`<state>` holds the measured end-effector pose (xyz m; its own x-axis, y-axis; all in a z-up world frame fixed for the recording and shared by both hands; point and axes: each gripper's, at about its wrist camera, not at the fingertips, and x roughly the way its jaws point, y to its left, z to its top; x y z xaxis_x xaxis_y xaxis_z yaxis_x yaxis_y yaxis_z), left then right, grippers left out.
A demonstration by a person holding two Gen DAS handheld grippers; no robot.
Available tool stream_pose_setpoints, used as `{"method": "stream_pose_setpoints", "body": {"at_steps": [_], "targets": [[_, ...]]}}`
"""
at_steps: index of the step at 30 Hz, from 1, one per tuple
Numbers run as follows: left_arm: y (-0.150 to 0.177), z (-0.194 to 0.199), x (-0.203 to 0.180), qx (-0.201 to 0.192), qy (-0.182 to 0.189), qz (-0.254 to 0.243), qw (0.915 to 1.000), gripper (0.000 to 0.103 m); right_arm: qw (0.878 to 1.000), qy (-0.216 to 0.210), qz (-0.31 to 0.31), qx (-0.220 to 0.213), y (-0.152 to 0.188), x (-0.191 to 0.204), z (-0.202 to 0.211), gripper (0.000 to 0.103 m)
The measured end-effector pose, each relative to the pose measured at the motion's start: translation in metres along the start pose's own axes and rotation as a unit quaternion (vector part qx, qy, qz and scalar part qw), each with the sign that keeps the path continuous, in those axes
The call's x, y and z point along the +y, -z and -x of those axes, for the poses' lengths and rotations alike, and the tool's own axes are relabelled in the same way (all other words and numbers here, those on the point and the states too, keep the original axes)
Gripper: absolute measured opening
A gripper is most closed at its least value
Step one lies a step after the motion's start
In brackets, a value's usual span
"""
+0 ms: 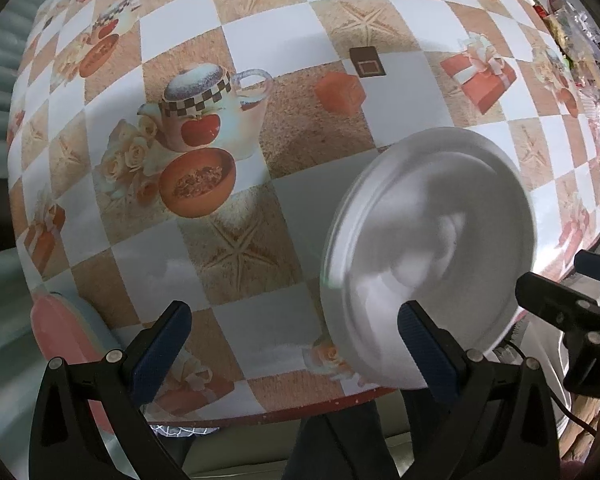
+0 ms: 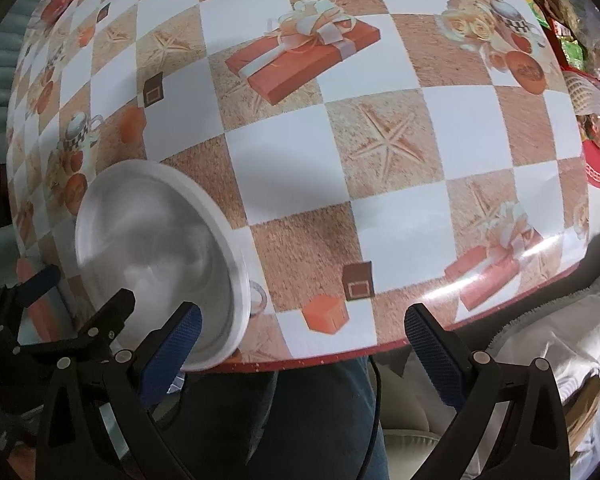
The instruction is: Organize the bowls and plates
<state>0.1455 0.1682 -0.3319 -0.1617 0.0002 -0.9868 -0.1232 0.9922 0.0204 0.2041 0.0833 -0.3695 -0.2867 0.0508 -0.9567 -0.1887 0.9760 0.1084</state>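
A white plate (image 1: 432, 248) lies on the checkered tablecloth (image 1: 260, 60) close to the table's front edge, and its surface looks blurred. My left gripper (image 1: 294, 340) hovers open over the front edge, its right finger in front of the plate's near rim, with nothing between its fingers. In the right wrist view the same plate (image 2: 152, 248) sits at the lower left. My right gripper (image 2: 302, 344) is open and empty too, its left finger overlapping the plate's near rim. Each gripper shows in the other's view: the right gripper (image 1: 560, 276) and the left gripper (image 2: 82, 292).
Packets and red items (image 2: 572, 40) crowd the table's far right side. The table's red front edge (image 2: 340, 356) runs just ahead of my fingers, with a person's dark trouser legs (image 2: 320, 408) below it. White fabric (image 2: 560, 340) lies at the lower right, a pink object (image 1: 60, 328) at the lower left.
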Motion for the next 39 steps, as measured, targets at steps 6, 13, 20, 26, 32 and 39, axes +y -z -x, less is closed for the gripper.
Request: {"method": "stream_pose_setpoints", "body": {"at_steps": [6,13,20,26,32,39], "targets": [[-0.008,-0.014,0.001,-0.003,-0.004,0.004,1.0000,0.103,1.000,0.001,-0.008,0.003,-0.012,-0.001,-0.013,0.102],[-0.017,-0.036,0.006,0.004,-0.009,0.012,0.9999,0.103,1.000,0.008,0.000,0.008,-0.024,0.004,-0.030,0.102],[-0.007,-0.058,-0.001,-0.002,0.009,0.005,0.9999,0.103,1.000,0.006,0.002,0.026,-0.031,0.012,-0.047,0.102],[-0.007,-0.068,0.007,0.005,0.035,0.012,0.9993,0.103,0.999,-0.002,0.002,0.036,-0.038,0.011,-0.052,0.103],[-0.009,-0.071,0.009,0.008,0.037,0.013,0.9992,0.103,0.999,-0.003,0.002,0.045,-0.048,-0.002,-0.057,0.103],[-0.007,-0.069,0.011,0.012,0.030,0.017,0.9993,0.102,0.999,0.002,0.004,0.044,-0.057,0.001,-0.056,0.103]]}}
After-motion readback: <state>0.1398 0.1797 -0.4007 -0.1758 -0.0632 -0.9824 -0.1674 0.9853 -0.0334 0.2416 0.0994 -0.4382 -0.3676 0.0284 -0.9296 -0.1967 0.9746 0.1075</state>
